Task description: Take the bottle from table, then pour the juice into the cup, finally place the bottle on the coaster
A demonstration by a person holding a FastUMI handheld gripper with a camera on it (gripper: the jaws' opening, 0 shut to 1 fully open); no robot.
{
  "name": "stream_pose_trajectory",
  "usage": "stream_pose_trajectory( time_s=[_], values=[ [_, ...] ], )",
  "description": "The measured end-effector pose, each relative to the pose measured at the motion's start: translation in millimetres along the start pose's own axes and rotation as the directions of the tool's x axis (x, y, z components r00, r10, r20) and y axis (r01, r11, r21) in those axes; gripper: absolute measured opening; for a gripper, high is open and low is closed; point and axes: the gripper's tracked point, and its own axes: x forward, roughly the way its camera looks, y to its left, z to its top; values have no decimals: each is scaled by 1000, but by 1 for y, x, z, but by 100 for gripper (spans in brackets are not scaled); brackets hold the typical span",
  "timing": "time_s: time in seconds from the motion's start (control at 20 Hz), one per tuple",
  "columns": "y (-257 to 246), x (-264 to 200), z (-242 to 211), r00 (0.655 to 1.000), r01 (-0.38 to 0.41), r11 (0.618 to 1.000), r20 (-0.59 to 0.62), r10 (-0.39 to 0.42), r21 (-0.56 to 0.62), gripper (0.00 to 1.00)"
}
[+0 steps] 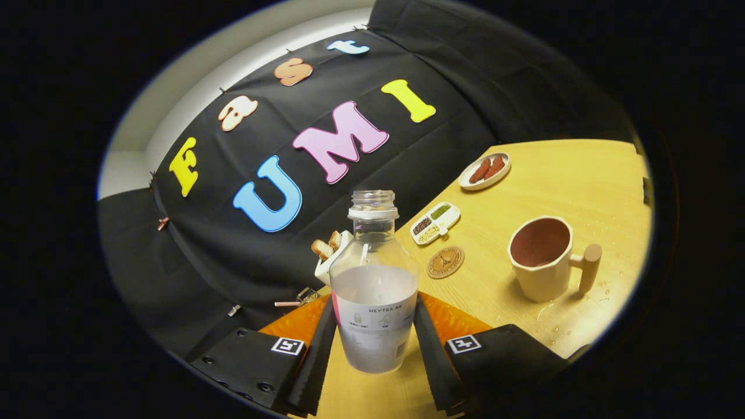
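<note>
The gripper (375, 343) has its two fingers closed against the sides of the bottle (374, 291), one on each flank of the labelled lower body, low in the middle of the frame. The hold sits low on the bottle, which leaves the open neck, with no cap on it, free above for pouring. The bottle reads as upright between the fingers while the table (570, 174) slopes away, so the gripper looks tilted; whether the base is off the wood I cannot tell. Pale liquid fills roughly the lower half.

The cup (544, 256), with its wooden peg handle turned to the right, stands at the right of the frame, empty and well apart from the bottle. The coaster (446, 262) lies between bottle and cup, nearer the middle. Beyond it sit a divided dish of grains (435, 223), a small plate with brown pieces (484, 170) toward the upper right, and a white holder of bread-like bits (329, 251) just behind the bottle. Water drops spot the wood around the cup. Nothing stands in the path to the cup
</note>
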Motion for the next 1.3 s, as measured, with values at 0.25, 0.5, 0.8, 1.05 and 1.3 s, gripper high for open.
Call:
stream_pose_trajectory(
  time_s=[0.25,0.5,0.8,1.05,1.3],
  values=[
    [-14,2,-12,999,8,992,-40,-3,129,74],
    [-23,2,-20,997,24,979,-81,-8,202,74],
    [-33,8,-20,996,47,950,-87,-21,308,74],
    [-43,9,-12,998,62,903,-52,-44,426,74],
    [-49,12,0,999,53,852,-22,-49,520,74]
  ],
)
